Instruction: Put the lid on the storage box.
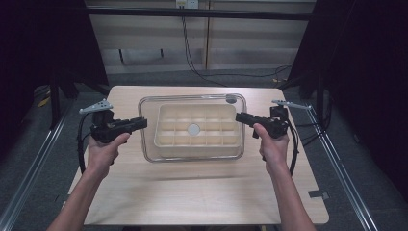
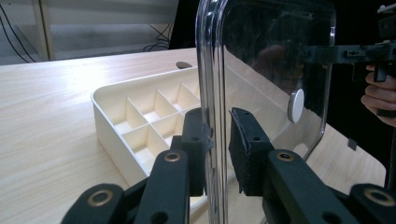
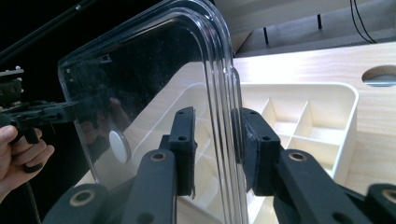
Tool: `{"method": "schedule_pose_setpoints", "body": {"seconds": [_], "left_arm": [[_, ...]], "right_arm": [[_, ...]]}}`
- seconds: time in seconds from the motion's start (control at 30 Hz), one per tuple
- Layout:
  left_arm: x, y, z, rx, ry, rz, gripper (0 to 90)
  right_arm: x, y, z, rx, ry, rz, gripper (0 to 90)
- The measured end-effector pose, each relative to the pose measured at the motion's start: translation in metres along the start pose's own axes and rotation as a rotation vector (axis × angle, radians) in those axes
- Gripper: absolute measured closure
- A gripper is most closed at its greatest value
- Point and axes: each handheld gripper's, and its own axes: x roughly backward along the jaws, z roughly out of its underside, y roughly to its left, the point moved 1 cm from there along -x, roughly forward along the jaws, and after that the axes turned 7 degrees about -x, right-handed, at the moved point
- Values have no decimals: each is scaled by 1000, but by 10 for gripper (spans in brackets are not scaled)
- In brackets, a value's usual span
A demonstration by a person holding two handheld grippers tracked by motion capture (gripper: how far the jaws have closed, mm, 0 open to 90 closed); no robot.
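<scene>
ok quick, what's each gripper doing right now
left gripper: shut on the clear lid, at its left edge.
right gripper: shut on the clear lid, at its right edge.

Lid [image 1: 192,98] above divided tray [image 1: 166,139], tray on table [image 1: 192,192]

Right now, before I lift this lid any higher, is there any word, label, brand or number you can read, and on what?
None can be read.
Clear lid: no print; just a plain round white disc at its middle, blank.
Cream divided tray: no marking.
Left gripper and right gripper, both clamped on the lid's rim: no lettering on the jaws.
Table: bare wood, no label.
</scene>
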Motion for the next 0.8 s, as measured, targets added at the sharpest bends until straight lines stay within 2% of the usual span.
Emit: {"method": "schedule_pose_setpoints", "body": {"seconds": [0.43, 0.53, 0.7, 0.8], "left_arm": [[-13, 9, -12, 11, 10, -18, 761], [-18, 13, -18, -7, 24, -23, 759], [-25, 15, -23, -14, 39, -32, 759], [-29, 16, -21, -4, 47, -39, 759]], "right_arm": [[-10, -6, -18, -7, -10, 27, 681], [-11, -9, -21, -8, -12, 27, 681], [-15, -17, -24, -43, -15, 21, 675], [-17, -22, -24, -65, -11, 23, 676]]}}
